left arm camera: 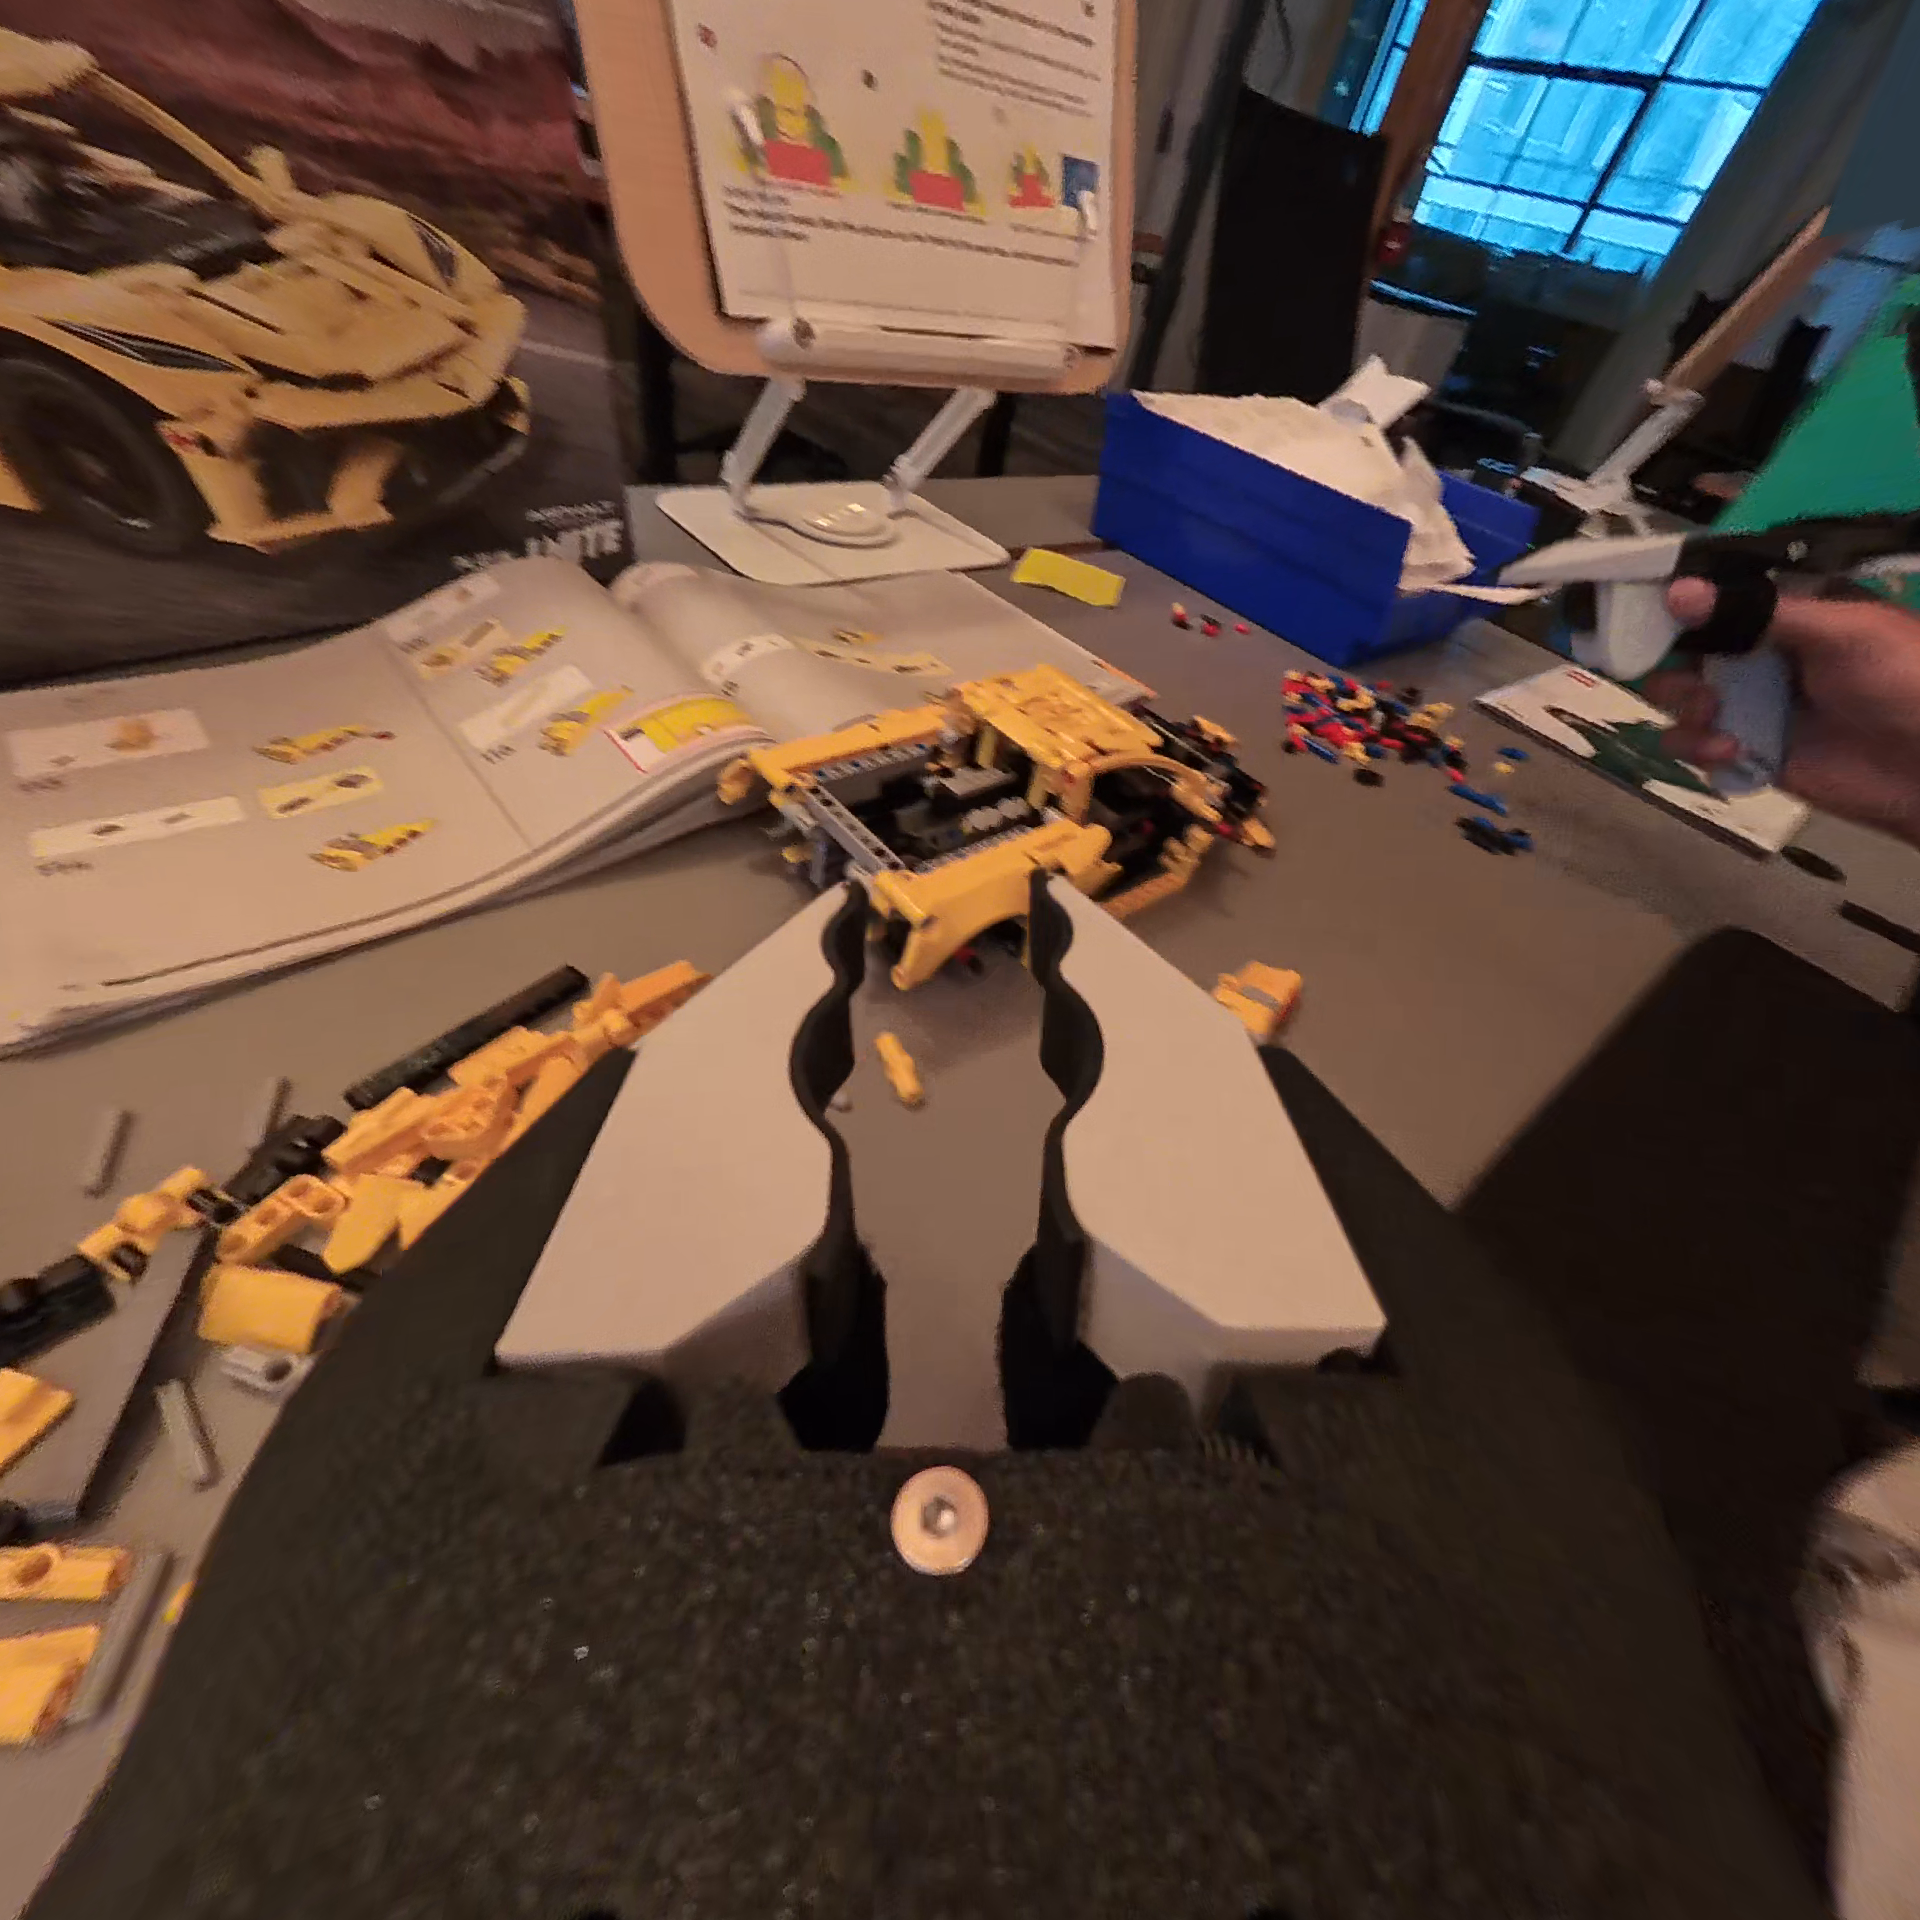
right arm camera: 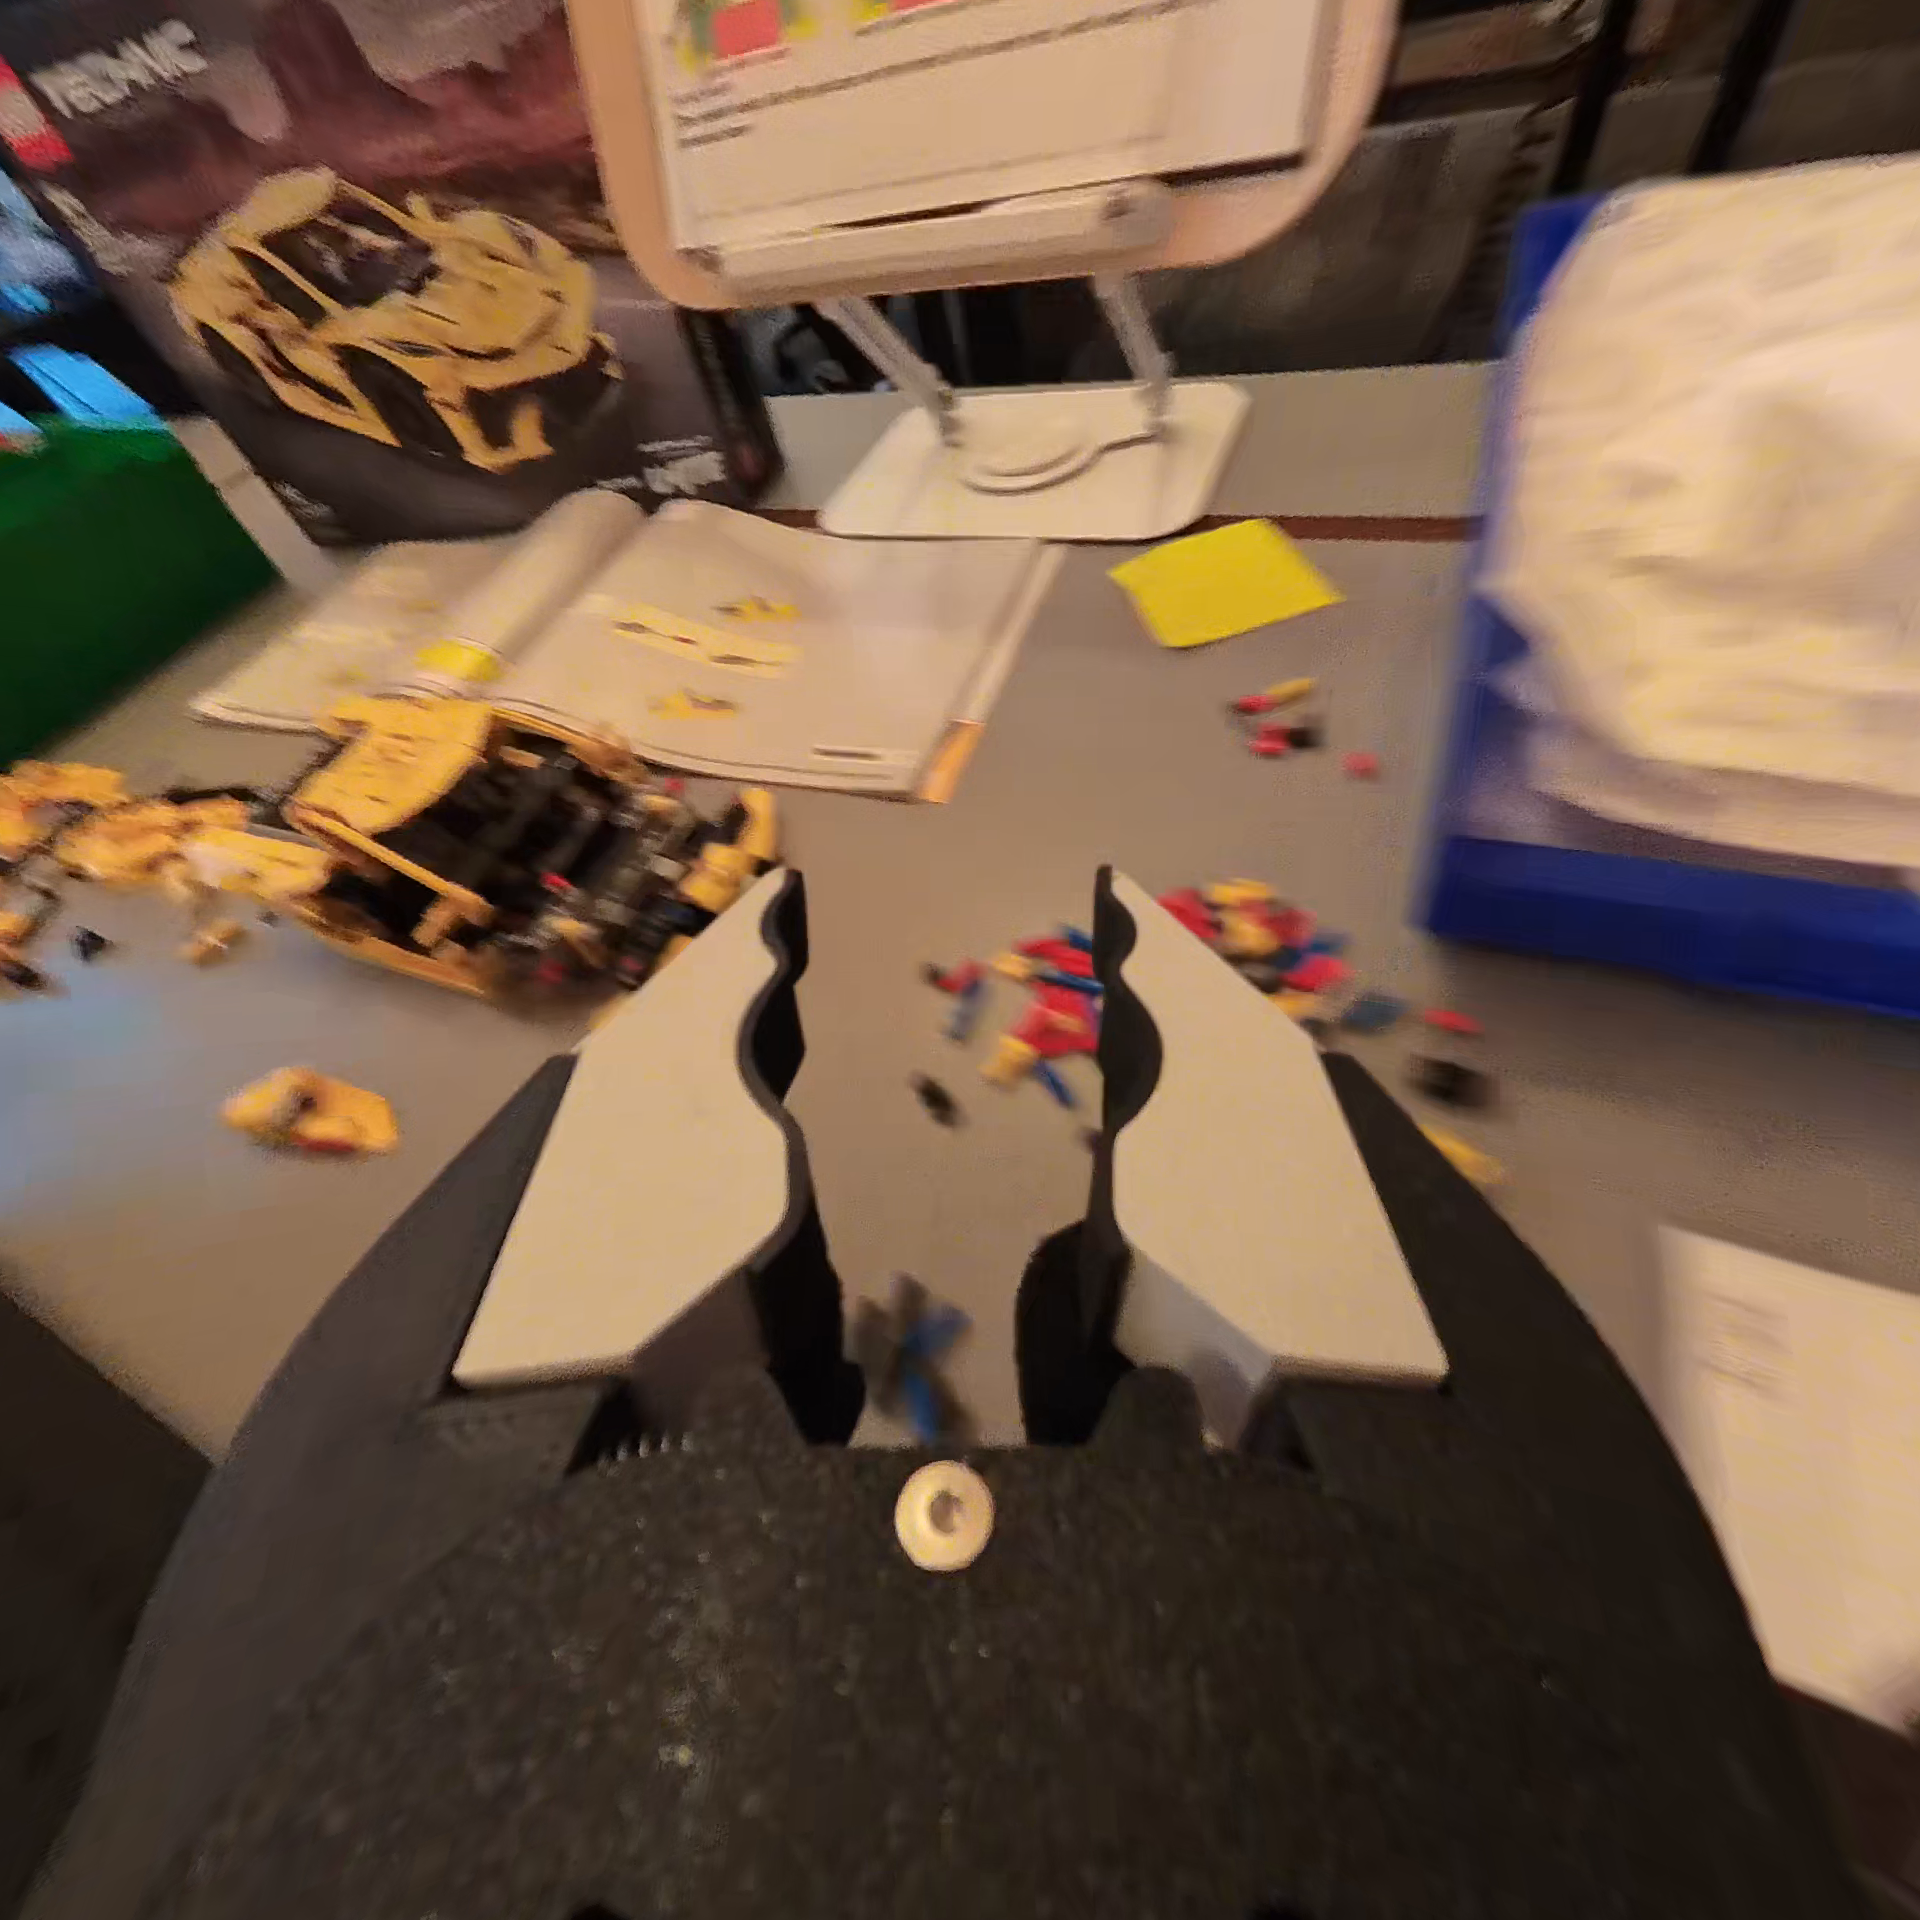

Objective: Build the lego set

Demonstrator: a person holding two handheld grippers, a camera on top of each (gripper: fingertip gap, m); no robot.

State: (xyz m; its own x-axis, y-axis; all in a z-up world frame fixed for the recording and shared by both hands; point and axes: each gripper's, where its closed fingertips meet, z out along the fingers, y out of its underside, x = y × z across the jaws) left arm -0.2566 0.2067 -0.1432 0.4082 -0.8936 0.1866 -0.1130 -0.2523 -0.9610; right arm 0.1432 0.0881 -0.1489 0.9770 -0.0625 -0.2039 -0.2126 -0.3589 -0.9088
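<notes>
Left gripper (left arm camera: 940,914): fingers apart, tips either side of the yellow wheel-arch piece at the model's near end; cannot tell whether touching — likely lined up to steady the model.
Right gripper (right arm camera: 945,904): fingers apart, holding nothing, aimed over the loose small parts — probably set to pick the next one.
Half-built yellow car (left arm camera: 1003,790): on the grey table (left arm camera: 1403,956), mid-scene, partly overlapping the manual's edge — close enough to compare with the page.
Instruction manual (left arm camera: 436,748): lying open behind the model, pages facing the builder for reference.
Small parts pile (right arm camera: 1164,977): red, blue and yellow bits scattered right of the model, within the right gripper's reach.
Larger yellow parts (left arm camera: 416,1153): spread on the left, sorted apart from the small ones.
Loose yellow pin (left arm camera: 899,1065): on the table between the left fingers, ungripped.
Box (left arm camera: 260,291): propped upright at the back, showing the finished car.
</notes>
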